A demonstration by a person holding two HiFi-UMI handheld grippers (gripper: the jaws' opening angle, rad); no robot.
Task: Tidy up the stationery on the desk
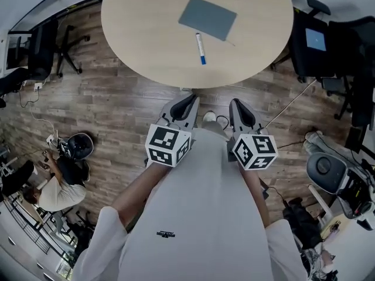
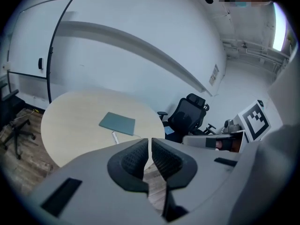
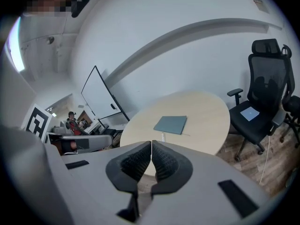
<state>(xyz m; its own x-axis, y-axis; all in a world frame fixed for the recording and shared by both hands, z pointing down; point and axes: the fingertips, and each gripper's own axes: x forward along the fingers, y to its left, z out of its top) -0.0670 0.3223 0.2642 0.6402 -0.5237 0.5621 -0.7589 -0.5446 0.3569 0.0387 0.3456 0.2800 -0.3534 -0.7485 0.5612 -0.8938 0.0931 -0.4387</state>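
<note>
A grey-blue notebook (image 1: 208,18) lies flat on the round pale wooden table (image 1: 146,22). Just in front of it lies a white marker with a blue cap (image 1: 200,48). Both grippers are held close to my body, well short of the table's near edge. My left gripper (image 1: 188,102) is shut and empty. The right gripper (image 1: 236,104) is shut too, with nothing between its jaws. The notebook (image 2: 117,123) and the marker (image 2: 114,137) also show past the left jaws, and the notebook (image 3: 171,124) past the right jaws.
Black office chairs stand at the table's right (image 1: 319,43) and far left (image 1: 44,48). Cables run over the wood floor. A person (image 1: 55,183) sits low at the left. A whiteboard (image 3: 101,95) stands behind the table.
</note>
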